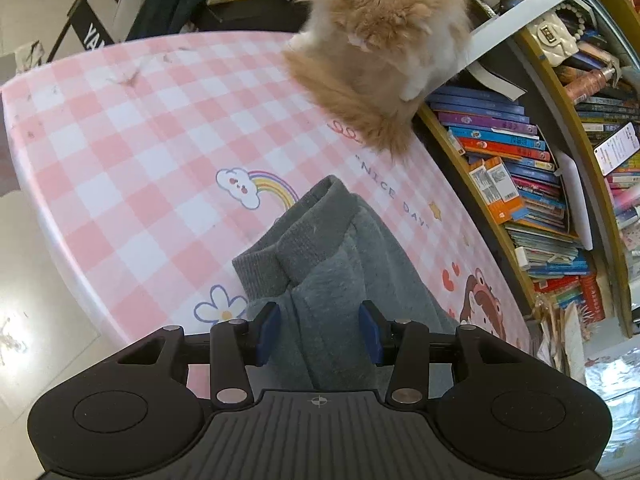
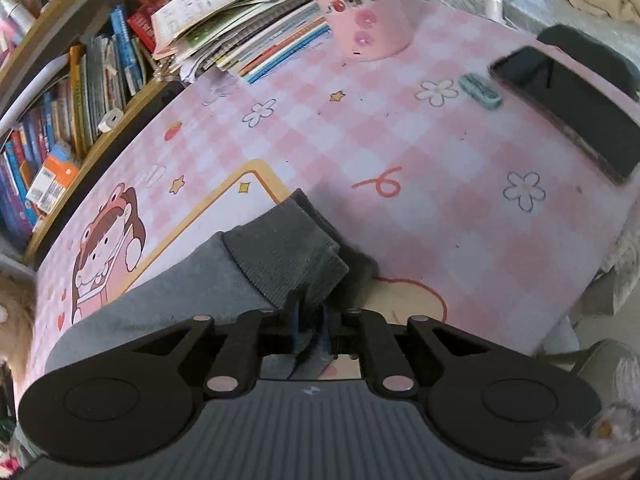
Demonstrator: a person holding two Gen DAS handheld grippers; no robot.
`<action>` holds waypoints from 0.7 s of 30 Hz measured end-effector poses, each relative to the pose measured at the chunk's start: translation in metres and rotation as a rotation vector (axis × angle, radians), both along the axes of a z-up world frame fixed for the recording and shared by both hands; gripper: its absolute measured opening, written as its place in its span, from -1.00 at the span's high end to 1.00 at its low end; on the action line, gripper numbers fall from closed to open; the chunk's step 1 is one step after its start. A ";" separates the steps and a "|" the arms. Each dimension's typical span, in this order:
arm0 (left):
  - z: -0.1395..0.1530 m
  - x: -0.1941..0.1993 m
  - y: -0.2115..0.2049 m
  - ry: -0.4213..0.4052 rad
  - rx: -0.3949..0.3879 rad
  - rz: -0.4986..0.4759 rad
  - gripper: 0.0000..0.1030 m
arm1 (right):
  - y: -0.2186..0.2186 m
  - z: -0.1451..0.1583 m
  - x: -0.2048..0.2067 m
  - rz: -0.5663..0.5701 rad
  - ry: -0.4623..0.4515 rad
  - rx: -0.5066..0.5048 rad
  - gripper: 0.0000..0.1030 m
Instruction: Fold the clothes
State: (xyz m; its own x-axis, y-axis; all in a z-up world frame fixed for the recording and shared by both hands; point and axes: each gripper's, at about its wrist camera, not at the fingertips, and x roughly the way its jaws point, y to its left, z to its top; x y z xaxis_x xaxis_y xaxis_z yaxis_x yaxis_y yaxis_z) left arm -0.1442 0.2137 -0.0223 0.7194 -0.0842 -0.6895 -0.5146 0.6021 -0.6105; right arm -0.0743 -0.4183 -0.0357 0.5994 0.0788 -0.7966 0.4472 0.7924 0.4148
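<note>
A grey sweatshirt (image 1: 328,264) lies on the near part of the pink checked desk (image 1: 140,128), its ribbed cuffs pointing away. The left claw (image 1: 318,332) is released, its 2 blue pads spread on either side of a fold of the fabric. The right claw (image 2: 311,330) is clenched on a ribbed cuff (image 2: 288,260) of the sweatshirt. A fluffy cat (image 1: 380,40) sits at the desk's far right edge beside the bookshelf (image 1: 520,168).
</note>
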 end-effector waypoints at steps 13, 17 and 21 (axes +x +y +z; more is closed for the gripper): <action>0.004 0.027 -0.021 0.010 0.079 -0.011 0.90 | 0.016 -0.002 -0.003 0.057 0.000 -0.029 0.68; 0.062 0.004 -0.026 -0.224 0.115 -0.053 0.91 | 0.016 -0.003 -0.003 0.077 -0.001 -0.041 0.72; 0.032 -0.009 -0.015 -0.153 0.091 -0.043 0.91 | 0.013 -0.003 -0.005 0.075 -0.005 -0.032 0.75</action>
